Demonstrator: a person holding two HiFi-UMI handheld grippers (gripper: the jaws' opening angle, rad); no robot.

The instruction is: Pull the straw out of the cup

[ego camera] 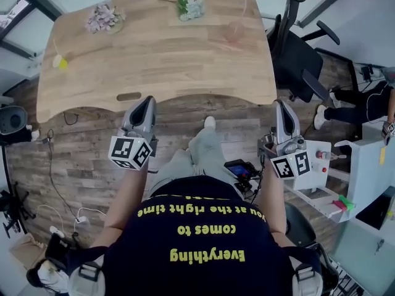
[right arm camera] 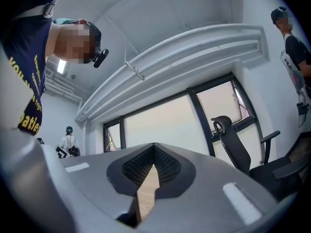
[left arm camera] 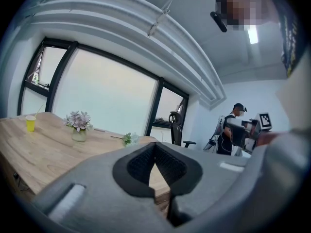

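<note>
The task is judged not yet begun. The straw [ego camera: 55, 48] is seated in the yellow cup [ego camera: 60, 61], which stands upright at the left edge of the table [ego camera: 160, 60]. The straw is seen as a thin pale line leaning out of the rim. The left gripper [ego camera: 147, 102] and the right gripper [ego camera: 282, 106] are held at the near edge, well apart from the cup. Both pairs of jaws are closed on nothing. The approach, the grasp and the pull remain to be done.
</note>
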